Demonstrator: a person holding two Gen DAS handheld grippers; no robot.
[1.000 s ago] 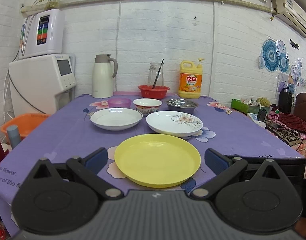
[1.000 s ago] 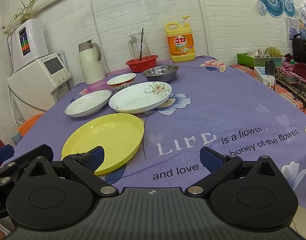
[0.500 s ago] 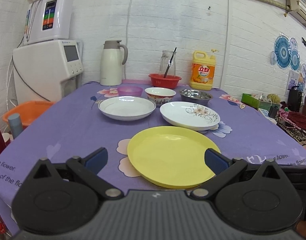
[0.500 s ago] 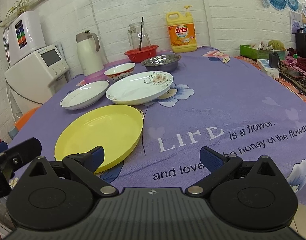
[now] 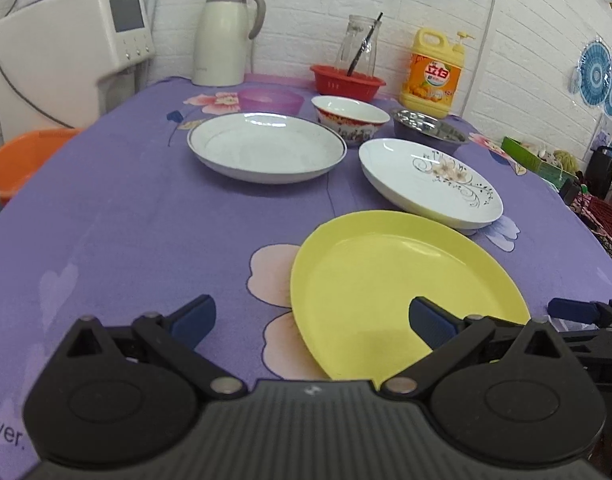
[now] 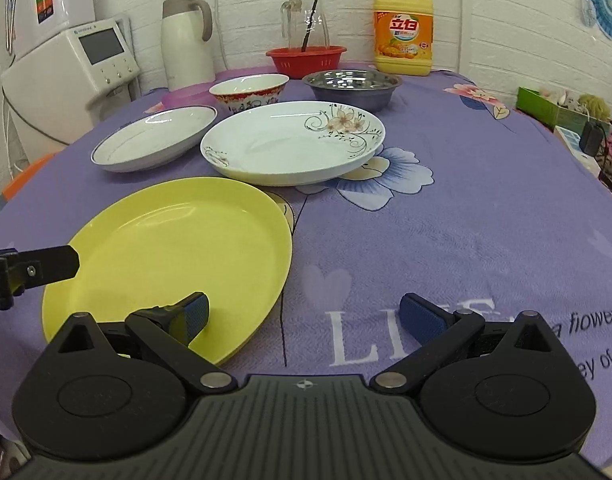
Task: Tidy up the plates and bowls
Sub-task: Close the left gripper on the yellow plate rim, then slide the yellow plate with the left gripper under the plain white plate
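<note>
1. Left tool [image 5: 310, 322]: jaws wide apart, empty, straddling the yellow plate [image 5: 402, 292] near rim.
2. Right tool [image 6: 304, 318]: wide apart, empty.
3. Floral plate [image 6: 290, 144] at 12 o'clock of the yellow plate; rimmed plate [image 6: 154, 138] at 11.

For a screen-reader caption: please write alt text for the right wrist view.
An open right gripper hovers low over a purple tablecloth, one fingertip above a yellow plate. Behind sit two white plates, three bowls and a detergent bottle.
</note>
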